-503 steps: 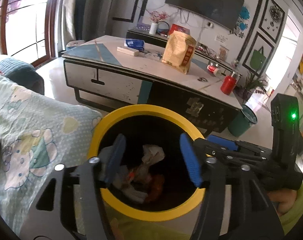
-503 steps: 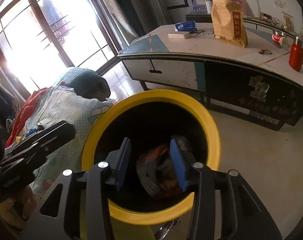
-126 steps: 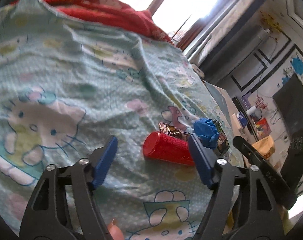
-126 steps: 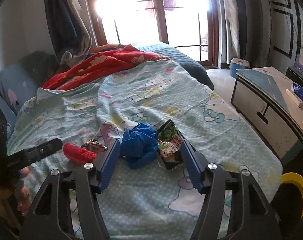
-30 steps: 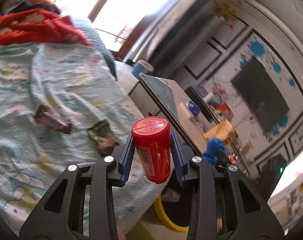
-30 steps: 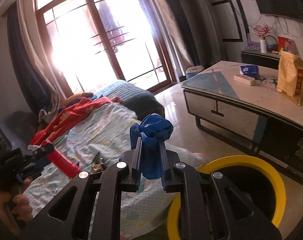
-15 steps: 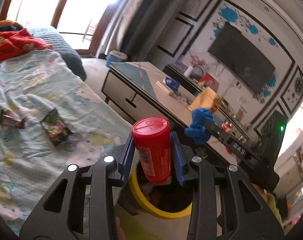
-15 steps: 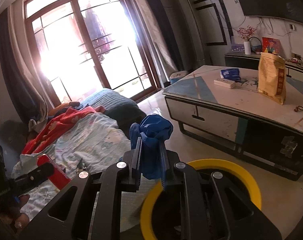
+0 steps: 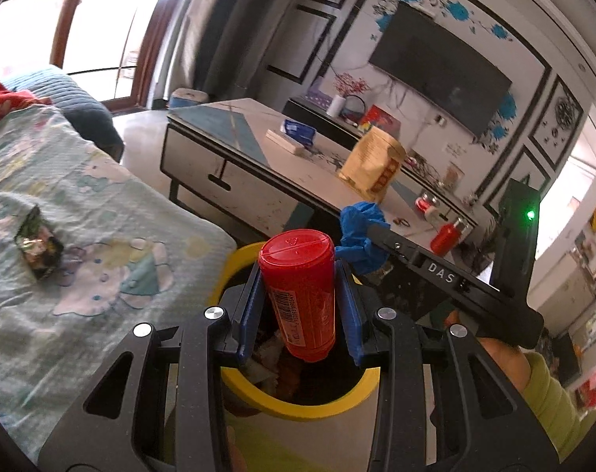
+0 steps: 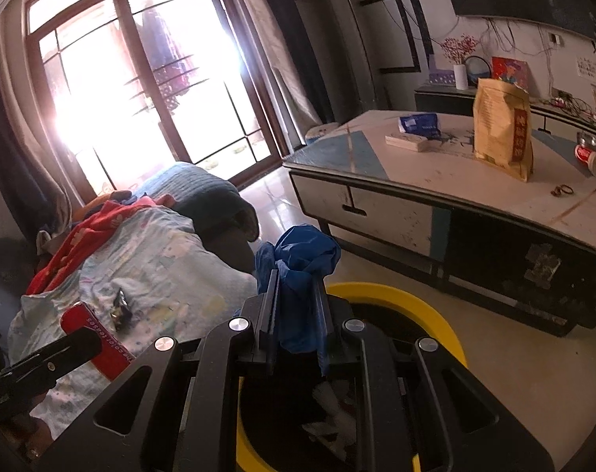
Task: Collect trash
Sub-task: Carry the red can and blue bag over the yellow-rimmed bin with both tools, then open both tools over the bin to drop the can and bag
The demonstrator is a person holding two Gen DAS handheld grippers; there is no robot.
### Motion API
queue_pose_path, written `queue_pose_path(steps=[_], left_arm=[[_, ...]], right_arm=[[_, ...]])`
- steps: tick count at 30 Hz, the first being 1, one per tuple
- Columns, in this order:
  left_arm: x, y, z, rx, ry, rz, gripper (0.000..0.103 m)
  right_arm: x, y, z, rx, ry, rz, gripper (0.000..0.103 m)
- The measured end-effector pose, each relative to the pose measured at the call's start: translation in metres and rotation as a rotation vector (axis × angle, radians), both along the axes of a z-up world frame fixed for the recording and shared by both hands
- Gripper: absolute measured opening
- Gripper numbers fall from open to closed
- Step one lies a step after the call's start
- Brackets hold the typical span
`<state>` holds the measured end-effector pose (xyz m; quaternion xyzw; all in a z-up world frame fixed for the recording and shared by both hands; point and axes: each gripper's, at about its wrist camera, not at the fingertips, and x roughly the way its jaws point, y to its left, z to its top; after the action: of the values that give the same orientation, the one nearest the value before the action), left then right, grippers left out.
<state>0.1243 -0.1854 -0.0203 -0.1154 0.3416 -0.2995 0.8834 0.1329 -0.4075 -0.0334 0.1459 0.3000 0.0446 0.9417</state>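
Observation:
My left gripper (image 9: 300,306) is shut on a red plastic bottle (image 9: 300,291), held upright over the mouth of the yellow-rimmed black trash bin (image 9: 298,409), which holds crumpled trash. My right gripper (image 10: 296,314) is shut on a crumpled blue wad (image 10: 302,259) and hangs above the same bin (image 10: 435,318). The right gripper with the blue wad (image 9: 361,232) also shows in the left wrist view, just right of the bottle. The bottle (image 10: 97,338) shows at lower left in the right wrist view.
A snack wrapper (image 9: 38,244) lies on the Hello Kitty blanket (image 9: 101,275) to the left, also in the right wrist view (image 10: 121,310). A low table (image 10: 435,181) with a yellow bag (image 10: 502,133), boxes and a red flask (image 9: 447,236) stands beyond the bin.
Both grippers have moved from over the bed to above the bin, each still holding its item. The bin now sits directly beneath them.

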Motion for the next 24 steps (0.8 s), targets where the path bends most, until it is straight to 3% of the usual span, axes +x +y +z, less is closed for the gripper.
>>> queue_pose_path(steps=[18, 19, 21, 23, 24], left_arm=[[0.015, -0.053, -0.056, 0.069, 0.095, -0.135, 0.029], [0.018, -0.055, -0.059, 0.069, 0.109, -0.141, 0.035], [0.020, -0.054, -0.062, 0.077, 0.120, -0.133, 0.047], [0.021, -0.054, -0.063, 0.081, 0.117, -0.131, 0.054], [0.020, -0.053, -0.061, 0.089, 0.109, -0.126, 0.065]], right_arm=[[0.000, -0.042, -0.053, 0.090, 0.143, -0.041, 0.020], [0.000, -0.043, -0.055, 0.093, 0.145, -0.046, 0.022], [-0.001, -0.047, -0.056, 0.106, 0.146, -0.054, 0.037], [-0.001, -0.050, -0.055, 0.112, 0.142, -0.063, 0.042], [-0.001, -0.050, -0.054, 0.108, 0.137, -0.067, 0.046]])
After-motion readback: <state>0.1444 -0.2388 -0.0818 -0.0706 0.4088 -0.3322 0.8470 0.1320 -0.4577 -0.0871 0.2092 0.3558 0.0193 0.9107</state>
